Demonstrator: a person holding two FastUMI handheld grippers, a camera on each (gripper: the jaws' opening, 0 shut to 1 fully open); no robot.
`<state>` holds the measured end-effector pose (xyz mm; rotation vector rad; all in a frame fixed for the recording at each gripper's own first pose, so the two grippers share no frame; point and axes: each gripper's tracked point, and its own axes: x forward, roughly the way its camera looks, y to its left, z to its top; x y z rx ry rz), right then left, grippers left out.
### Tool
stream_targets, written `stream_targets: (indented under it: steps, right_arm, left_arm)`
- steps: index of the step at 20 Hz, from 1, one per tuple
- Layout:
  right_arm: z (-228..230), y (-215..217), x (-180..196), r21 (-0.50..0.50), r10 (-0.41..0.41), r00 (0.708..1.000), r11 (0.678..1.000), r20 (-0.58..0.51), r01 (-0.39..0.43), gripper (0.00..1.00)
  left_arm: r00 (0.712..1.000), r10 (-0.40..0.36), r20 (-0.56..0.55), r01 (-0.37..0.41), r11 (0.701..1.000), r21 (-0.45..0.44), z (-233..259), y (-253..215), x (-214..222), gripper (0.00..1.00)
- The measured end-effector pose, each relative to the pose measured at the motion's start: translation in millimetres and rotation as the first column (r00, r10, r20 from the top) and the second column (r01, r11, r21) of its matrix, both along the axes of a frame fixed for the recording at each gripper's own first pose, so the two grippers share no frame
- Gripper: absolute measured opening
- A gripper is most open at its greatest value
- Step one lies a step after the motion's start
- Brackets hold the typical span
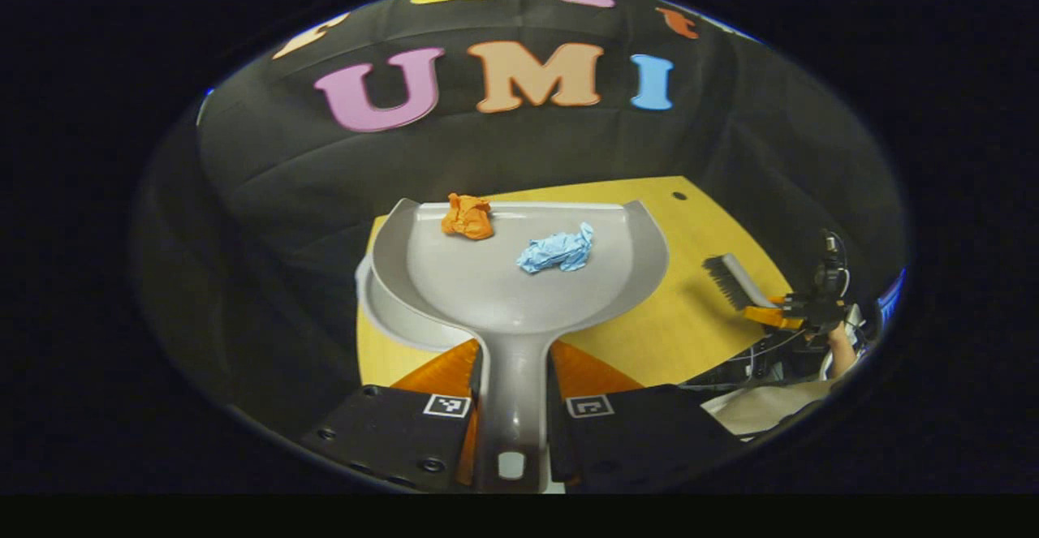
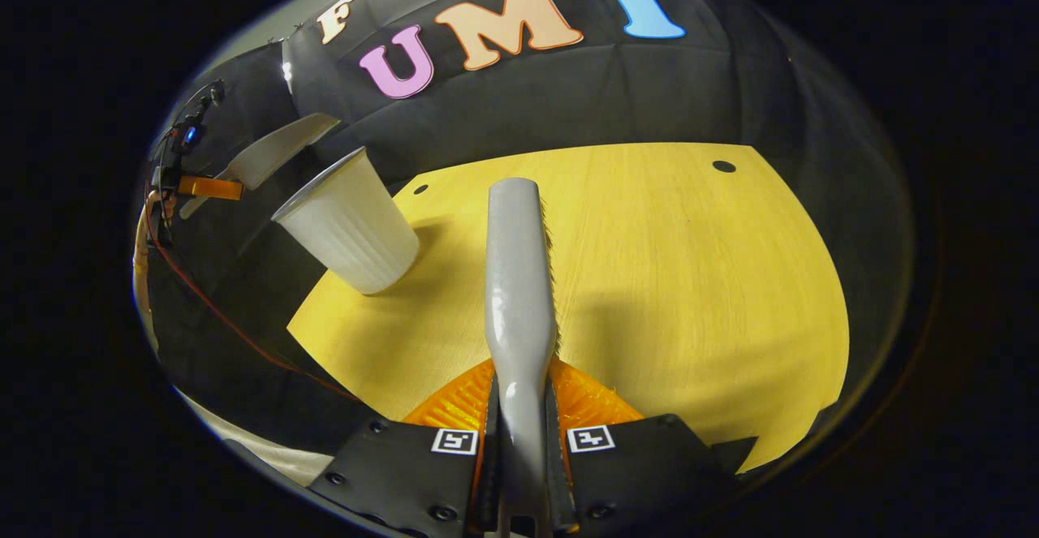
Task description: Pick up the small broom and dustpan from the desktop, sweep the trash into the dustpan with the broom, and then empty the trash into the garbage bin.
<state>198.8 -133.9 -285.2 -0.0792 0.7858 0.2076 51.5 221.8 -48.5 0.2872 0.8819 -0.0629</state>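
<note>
Above the desk (image 1: pixel 649 335) the left gripper (image 1: pixel 511 408) carries the dustpan (image 1: pixel 511 278), both fingers clamped on its handle. An orange wad (image 1: pixel 467 216) sits at the pan's far lip and a blue wad (image 1: pixel 557 250) lies just right of it, further inside; both rest in the pan. Off to the right, the right gripper (image 1: pixel 799 311) holds the broom (image 1: pixel 735 278), bristles just over the desk. Its own view shows that gripper (image 2: pixel 519 449) closed on the broom (image 2: pixel 519 278) handle, with the white bin (image 2: pixel 349 225) standing at the desk's far left corner and the lifted dustpan (image 2: pixel 272 152) beyond it.

Sweeping looks finished; the emptying step seems to be in hand. Next, the pan likely needs carrying over the bin's mouth and tipping lip-down. The orange wad, so near the lip, could slip off early if the pan tilts before it is over the bin.
</note>
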Motion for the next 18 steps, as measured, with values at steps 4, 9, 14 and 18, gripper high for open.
stream_targets:
  steps: [4, 9, 14, 18]
  right_arm:
    - [-2.2, -2.8, -2.0, -0.012, 0.041, 0.999, 0.999, -0.03, -0.042, 0.26]
    - [-7.0, -2.3, -2.7, -0.009, 0.044, 0.998, 0.999, -0.049, -0.045, 0.25]
    - [-8.1, -0.4, -3.1, -0.008, 0.01, 0.998, 1.0, -0.058, -0.01, 0.25]
    - [-8.0, 0.3, -2.9, -0.005, -0.005, 0.999, 1.0, -0.051, 0.005, 0.25]
  left_arm:
    - [0.988, 0.116, -0.098, -0.104, 0.987, 0.12, -6.5, 44.9, -18.3, 0.3]
    - [0.971, 0.134, -0.199, -0.076, 0.959, 0.274, -2.7, 60.4, -26.5, 0.29]
    - [0.965, 0.12, -0.235, -0.018, 0.918, 0.397, 2.3, 69.2, -30.3, 0.3]
    - [0.961, 0.117, -0.249, -0.004, 0.912, 0.411, 3.3, 70.5, -31.8, 0.29]
